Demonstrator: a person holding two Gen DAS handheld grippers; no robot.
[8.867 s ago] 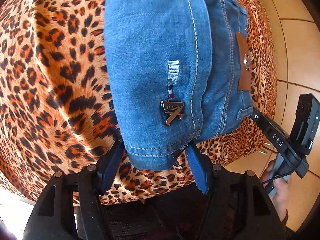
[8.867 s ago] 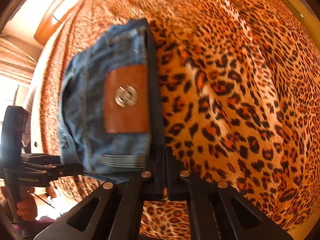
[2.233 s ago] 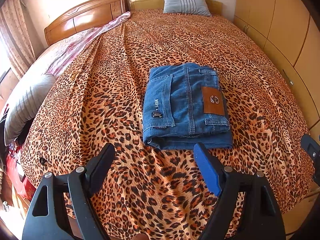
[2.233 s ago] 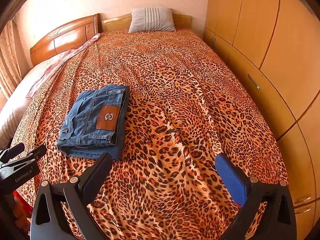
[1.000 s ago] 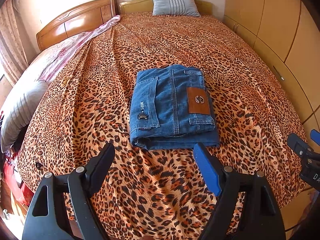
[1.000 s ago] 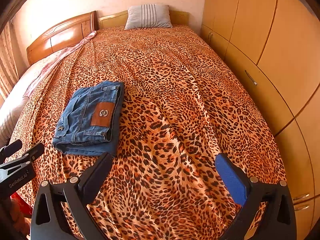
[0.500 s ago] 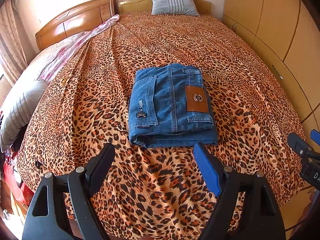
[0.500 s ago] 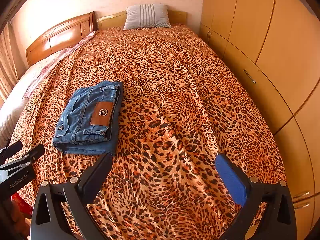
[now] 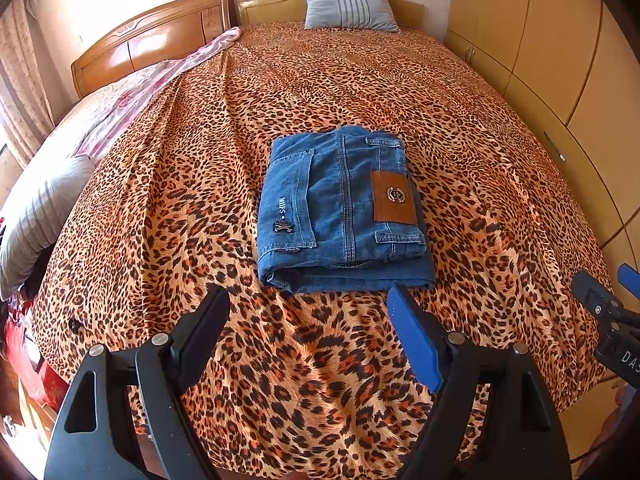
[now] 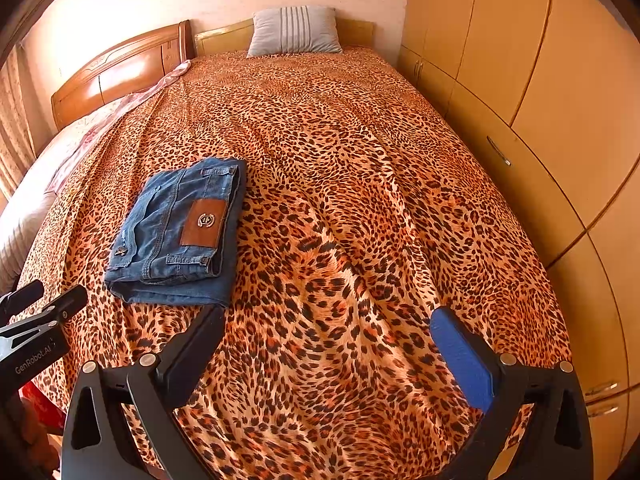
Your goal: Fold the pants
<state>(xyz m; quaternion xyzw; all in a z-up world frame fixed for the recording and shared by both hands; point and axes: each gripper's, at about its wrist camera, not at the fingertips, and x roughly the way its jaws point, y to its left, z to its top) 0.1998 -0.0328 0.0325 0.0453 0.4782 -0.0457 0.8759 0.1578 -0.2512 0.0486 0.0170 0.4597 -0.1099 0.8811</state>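
The blue jeans (image 9: 340,212) lie folded into a compact rectangle on the leopard-print bed (image 9: 360,80), brown leather patch facing up. They also show in the right wrist view (image 10: 180,232), left of centre. My left gripper (image 9: 308,300) is open and empty, held back from the near edge of the jeans. My right gripper (image 10: 324,320) is open and empty over bare bedspread, to the right of the jeans. Each gripper shows at the edge of the other's view, the right one (image 9: 608,312) and the left one (image 10: 36,320).
A grey striped pillow (image 10: 294,30) leans on the wooden headboard (image 10: 120,64). Wardrobe doors (image 10: 520,80) run close along the bed's right side. A pink sheet (image 9: 132,96) and a grey pillow (image 9: 36,216) lie on the left. The bed's foot edge is near me.
Earlier both grippers were right at the jeans, the right one shut on their edge. Now both are open and drawn back. Over the last second the views barely shift.
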